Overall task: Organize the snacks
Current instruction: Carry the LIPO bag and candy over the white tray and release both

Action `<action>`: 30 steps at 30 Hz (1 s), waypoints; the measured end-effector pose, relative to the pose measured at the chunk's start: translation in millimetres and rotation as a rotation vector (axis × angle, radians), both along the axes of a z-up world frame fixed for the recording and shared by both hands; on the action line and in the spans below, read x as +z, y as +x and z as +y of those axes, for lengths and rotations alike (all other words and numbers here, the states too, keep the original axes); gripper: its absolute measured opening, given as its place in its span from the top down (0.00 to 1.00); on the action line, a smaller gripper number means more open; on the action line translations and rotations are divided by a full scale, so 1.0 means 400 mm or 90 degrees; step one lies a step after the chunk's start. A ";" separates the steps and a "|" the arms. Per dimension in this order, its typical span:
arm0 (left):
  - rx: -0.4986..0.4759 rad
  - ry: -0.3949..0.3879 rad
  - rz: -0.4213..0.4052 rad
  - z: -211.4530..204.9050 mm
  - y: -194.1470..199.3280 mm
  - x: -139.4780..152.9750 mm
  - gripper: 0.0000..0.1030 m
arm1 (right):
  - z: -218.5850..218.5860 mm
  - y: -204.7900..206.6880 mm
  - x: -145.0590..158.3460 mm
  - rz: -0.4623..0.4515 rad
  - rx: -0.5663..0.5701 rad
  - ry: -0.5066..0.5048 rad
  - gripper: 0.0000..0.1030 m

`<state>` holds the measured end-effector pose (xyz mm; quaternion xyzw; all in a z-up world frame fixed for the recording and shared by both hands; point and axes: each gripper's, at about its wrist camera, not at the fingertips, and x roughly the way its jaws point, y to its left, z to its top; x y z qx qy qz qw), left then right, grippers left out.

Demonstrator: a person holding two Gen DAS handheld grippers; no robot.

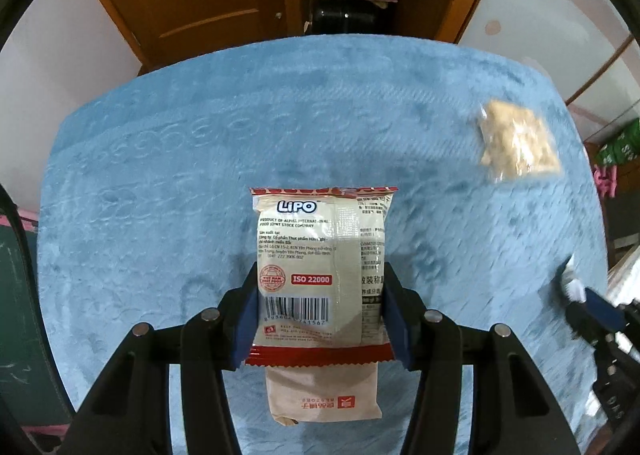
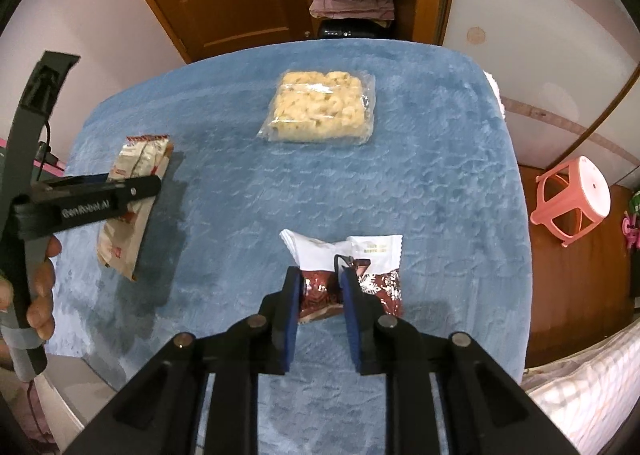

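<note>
The left tool (image 1: 320, 295) is clamped on a beige Lipo snack pack (image 1: 320, 255), its blue pads (image 1: 248, 319) pressing the pack's two long edges near the barcode end. The pack's back faces the camera, with its red zigzag seams at both ends. A tan paper-coloured packet (image 1: 324, 395) with a red logo shows just under the Lipo pack, poking out past its near seam toward the camera; whether it lies on the blue cloth (image 1: 160, 175) or is lifted with the pack cannot be told from this view. From the right wrist view the same two packets appear stacked together at the left tool (image 2: 136, 191), casting a dark shadow on the cloth beside them, and a hand (image 2: 40, 295) grips that tool's handle.

The right tool (image 2: 320, 287) is closed tight on a white and dark-red snack packet (image 2: 348, 271), pinching its dark-red end so the wrapper bunches between the pads; the white end points away from the tool, and part of the packet spreads out past the right pad.

A clear bag of pale puffed snacks (image 2: 320, 107) lies flat on the cloth-covered surface well beyond the right tool, apart from both tools. A pink plastic stool (image 2: 572, 203) stands on the floor off to the right of the surface.
</note>
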<state>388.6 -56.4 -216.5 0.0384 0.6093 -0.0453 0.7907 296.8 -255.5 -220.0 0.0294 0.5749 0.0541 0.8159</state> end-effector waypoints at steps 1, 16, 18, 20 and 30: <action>-0.003 0.007 -0.006 -0.001 -0.011 0.007 0.49 | 0.003 -0.007 0.005 -0.002 0.000 0.000 0.81; -0.081 -0.023 -0.157 -0.005 -0.322 0.474 0.49 | 0.109 -0.260 0.406 -0.178 0.047 0.053 0.82; -0.085 -0.031 -0.171 0.016 -0.387 0.535 0.49 | 0.129 -0.310 0.461 -0.205 0.053 0.058 0.82; -0.090 -0.040 -0.180 0.037 -0.440 0.589 0.49 | 0.149 -0.373 0.520 -0.233 0.057 0.064 0.82; -0.108 -0.102 -0.181 0.126 -0.730 0.656 0.48 | 0.218 -0.624 0.604 -0.297 0.095 0.095 0.82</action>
